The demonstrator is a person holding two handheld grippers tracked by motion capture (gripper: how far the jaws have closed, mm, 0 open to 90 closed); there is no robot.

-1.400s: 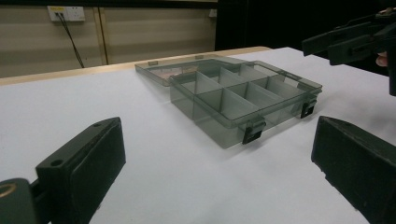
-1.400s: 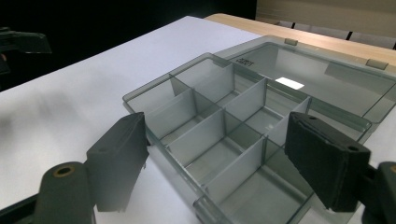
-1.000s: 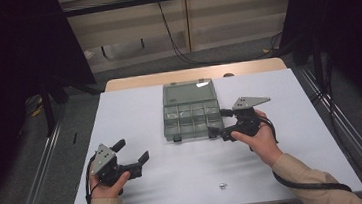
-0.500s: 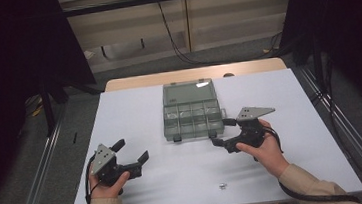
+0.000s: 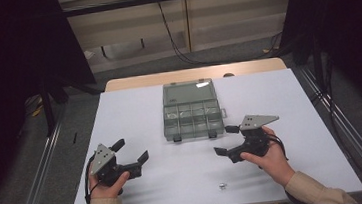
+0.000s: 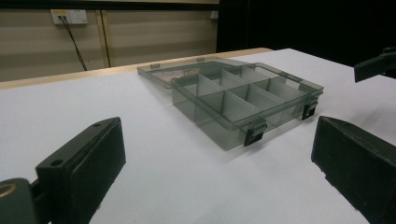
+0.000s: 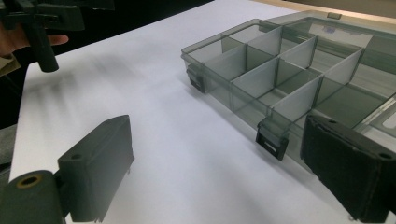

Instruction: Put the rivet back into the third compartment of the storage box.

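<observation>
White table (image 5: 135,121) is bearing the open organizer box (image 5: 192,112) while the right gripper (image 5: 229,140), jaws wide and empty, is drawing back from its near edge, seemingly done there; the left gripper (image 5: 132,150) is idling open.

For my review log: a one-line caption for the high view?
Two open grippers, left and right, flank an open compartment box on a white table.

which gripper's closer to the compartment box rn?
Right. The right gripper sits just off the compartment box's near right corner; the left gripper is farther off, toward its near left.
</observation>
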